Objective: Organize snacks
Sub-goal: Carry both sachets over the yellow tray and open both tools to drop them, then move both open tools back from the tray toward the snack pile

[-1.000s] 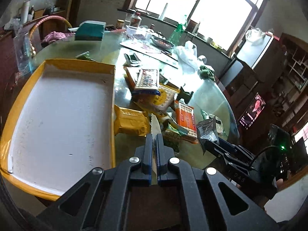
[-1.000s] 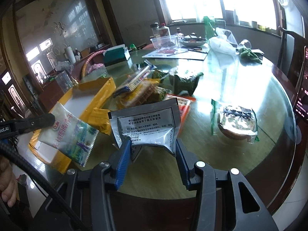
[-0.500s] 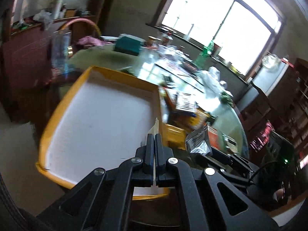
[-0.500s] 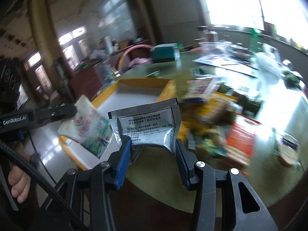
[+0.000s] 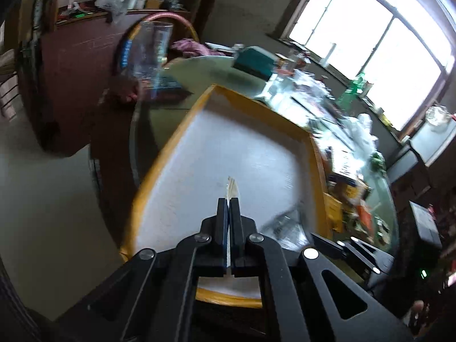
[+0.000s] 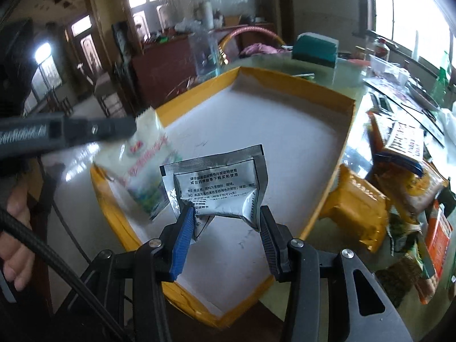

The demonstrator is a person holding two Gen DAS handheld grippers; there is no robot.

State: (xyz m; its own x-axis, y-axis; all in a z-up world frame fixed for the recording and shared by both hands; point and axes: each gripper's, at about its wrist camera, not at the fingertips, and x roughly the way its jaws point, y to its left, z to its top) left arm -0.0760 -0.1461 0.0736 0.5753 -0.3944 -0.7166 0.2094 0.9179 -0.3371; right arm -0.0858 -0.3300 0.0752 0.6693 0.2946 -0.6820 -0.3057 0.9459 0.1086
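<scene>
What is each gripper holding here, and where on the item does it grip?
The left gripper pinches a white packet by its top edge. The right gripper clamps a silver packet by its lower side edges.

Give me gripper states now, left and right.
Left gripper: shut on a white-and-green snack packet, pinched at its edge.
Right gripper: shut on a silver foil sachet, held across its width.

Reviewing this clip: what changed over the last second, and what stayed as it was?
Both tongs swung from over the snack pile to above the yellow tray. Nothing was picked up or released: the left tongs stay shut on the white sachet, and the right tongs keep the silver sachet. The tray stays bare.
</scene>
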